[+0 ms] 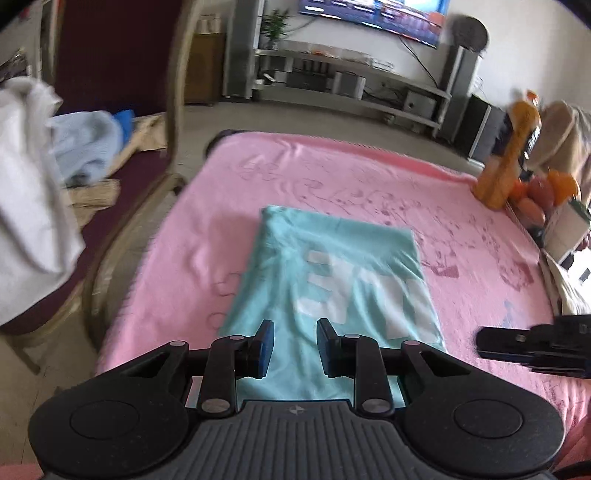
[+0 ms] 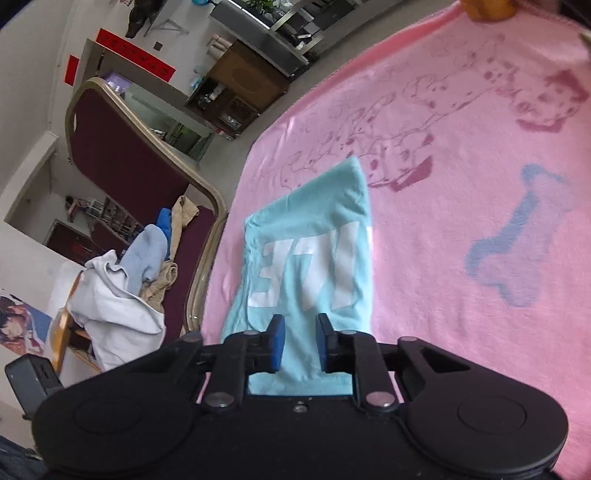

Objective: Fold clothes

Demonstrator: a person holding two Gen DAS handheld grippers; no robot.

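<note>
From the left wrist, the teal shirt [image 1: 328, 280] is seen folded lengthwise on the pink blanket [image 1: 461, 221]; the left gripper [image 1: 295, 347] jaws are held apart, empty. From the right wrist, the right gripper [image 2: 300, 341] jaws are likewise apart. A crosswise fold seems due next, requiring the near hem to be pinched.

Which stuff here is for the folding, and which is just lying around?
For the folding:
teal shirt
left gripper
right gripper
pink blanket

Just lying around:
chair
clothes pile
TV
orange toy
</note>
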